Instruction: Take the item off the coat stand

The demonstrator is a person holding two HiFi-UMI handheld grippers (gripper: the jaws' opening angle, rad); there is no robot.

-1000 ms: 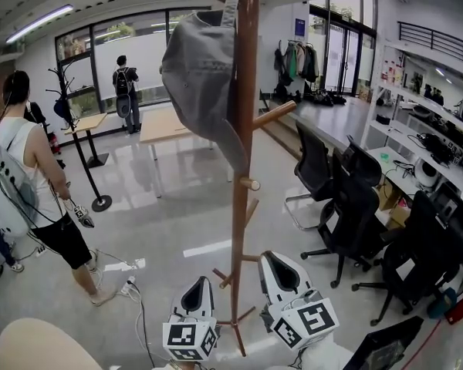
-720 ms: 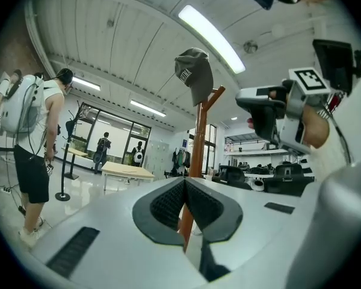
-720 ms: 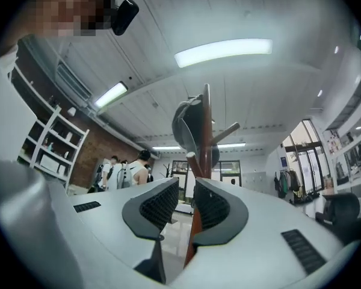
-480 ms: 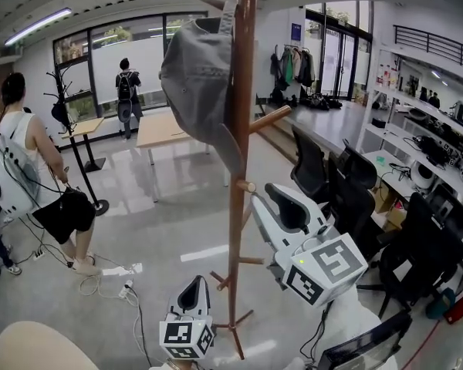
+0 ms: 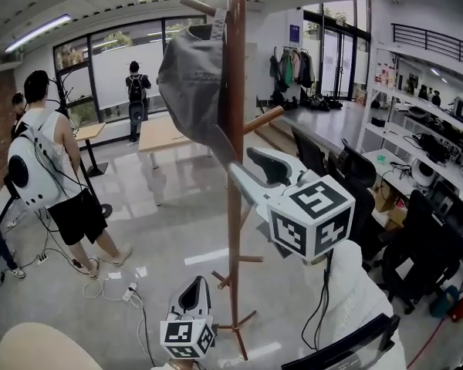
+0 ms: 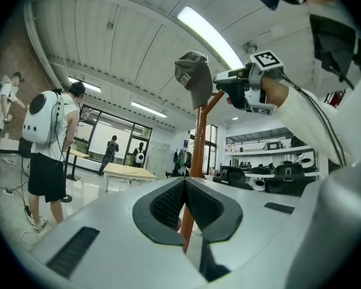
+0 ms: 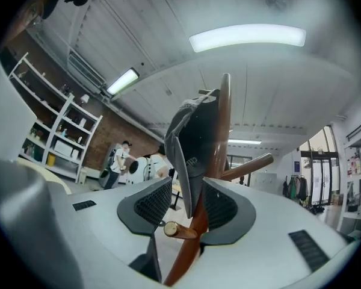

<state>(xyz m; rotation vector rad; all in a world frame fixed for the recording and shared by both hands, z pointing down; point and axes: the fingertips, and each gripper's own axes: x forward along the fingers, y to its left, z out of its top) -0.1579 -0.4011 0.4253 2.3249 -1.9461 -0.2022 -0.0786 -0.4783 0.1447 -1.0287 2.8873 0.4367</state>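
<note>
Left tongs [image 5: 197,284]: low, near coat stand [image 5: 234,230] base, clenched, empty. Right tongs [image 7: 186,200]: raised, jaws just opening, now wide apart, grey cap [image 5: 191,83] brim hanging in gap, unpinched. Cap hangs from top peg [image 5: 194,6]. Beyond: person [image 5: 50,183] wearing backpack.
</note>
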